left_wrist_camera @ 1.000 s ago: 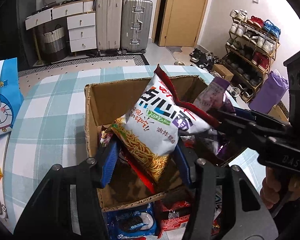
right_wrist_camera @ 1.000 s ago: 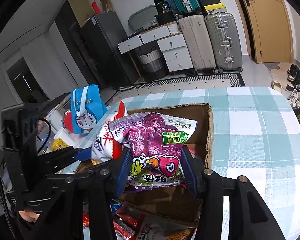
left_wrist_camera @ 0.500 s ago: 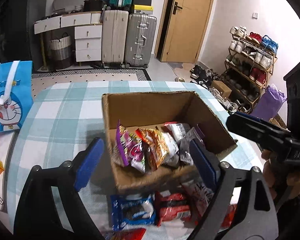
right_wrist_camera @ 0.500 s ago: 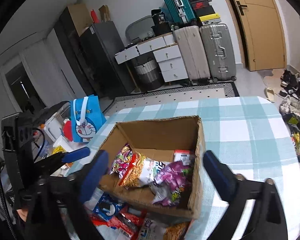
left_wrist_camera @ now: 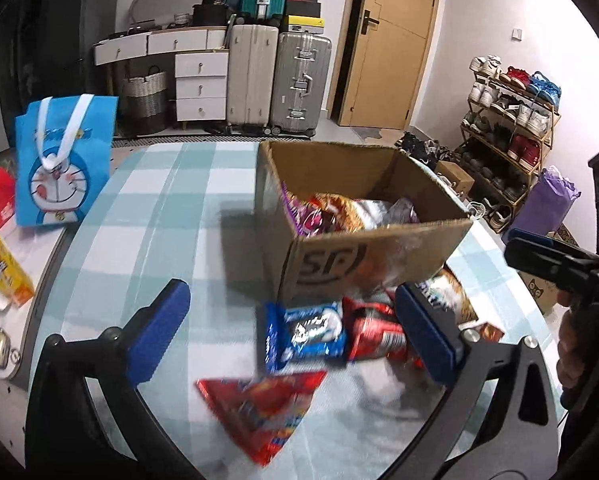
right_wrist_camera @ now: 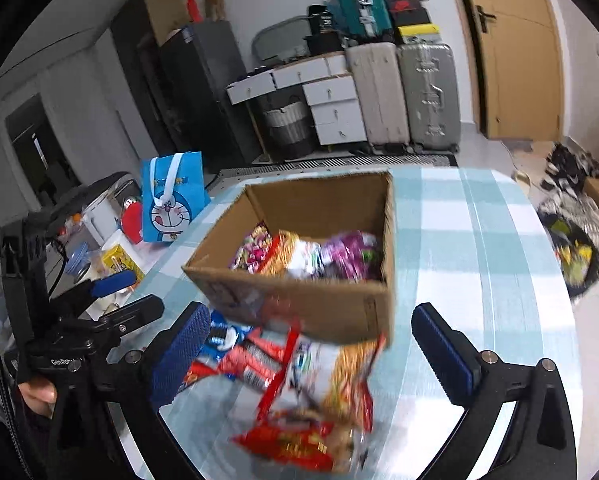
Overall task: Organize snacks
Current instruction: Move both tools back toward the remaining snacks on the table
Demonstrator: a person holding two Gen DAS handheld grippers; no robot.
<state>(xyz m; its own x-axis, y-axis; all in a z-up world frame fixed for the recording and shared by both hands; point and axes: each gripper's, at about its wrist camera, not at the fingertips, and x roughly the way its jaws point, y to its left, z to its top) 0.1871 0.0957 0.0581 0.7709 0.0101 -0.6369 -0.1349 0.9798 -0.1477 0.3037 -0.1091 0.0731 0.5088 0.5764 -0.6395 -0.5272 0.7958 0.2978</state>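
Note:
A cardboard box stands on the checked table and holds several snack bags, among them a purple one and an orange noodle one. More snacks lie in front of it: a blue cookie pack, a red pack, a red bag and a noodle bag. My left gripper is open and empty above the loose packs. My right gripper is open and empty above the noodle bag.
A blue Doraemon bag stands at the table's left edge, with a yellow carton beside it. Suitcases, drawers and a shoe rack stand beyond the table. The other gripper shows at the right edge of the left wrist view.
Both grippers opened and let their bags drop into the box: the noodle bag from the left, the purple bag from the right. Both then pulled back toward the loose snacks in front.

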